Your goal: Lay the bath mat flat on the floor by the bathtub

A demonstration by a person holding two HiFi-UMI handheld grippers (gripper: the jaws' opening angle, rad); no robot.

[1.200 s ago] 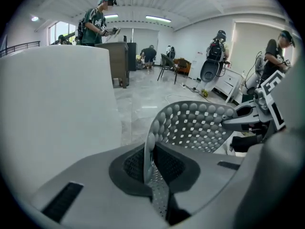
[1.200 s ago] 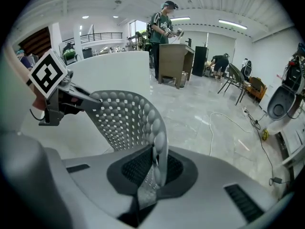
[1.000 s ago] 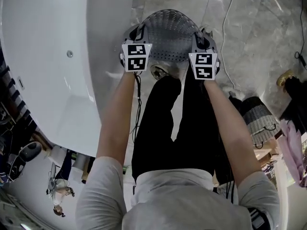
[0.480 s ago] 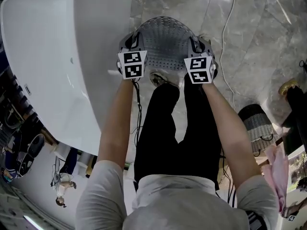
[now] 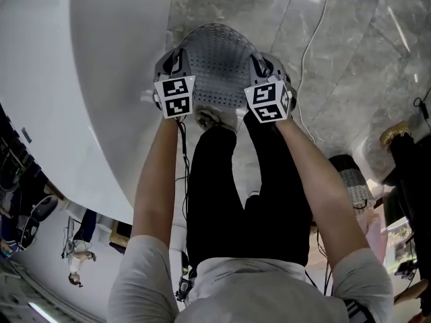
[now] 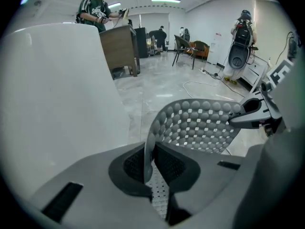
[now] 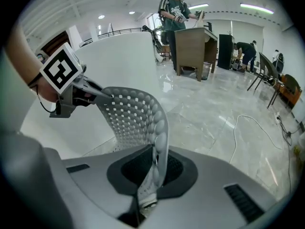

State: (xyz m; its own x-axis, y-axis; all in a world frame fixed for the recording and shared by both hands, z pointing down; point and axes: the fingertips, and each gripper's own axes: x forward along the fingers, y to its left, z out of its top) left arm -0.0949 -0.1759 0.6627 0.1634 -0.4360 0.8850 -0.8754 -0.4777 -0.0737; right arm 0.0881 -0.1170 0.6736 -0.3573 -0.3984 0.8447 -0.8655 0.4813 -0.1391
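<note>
Bath mat (image 5: 219,59) moved closer to the tub (image 5: 101,66), not down yet.
Up in the air, pinched tight on each side edge by left gripper (image 6: 148,163) and right gripper (image 7: 153,168); seems near enough now to lower flat onto the floor (image 5: 350,66).

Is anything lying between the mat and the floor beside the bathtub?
Nothing visible: the floor by the bathtub looks bare around the mat. A cable lies further right; the person's shoe shows at the mat's near edge.
</note>
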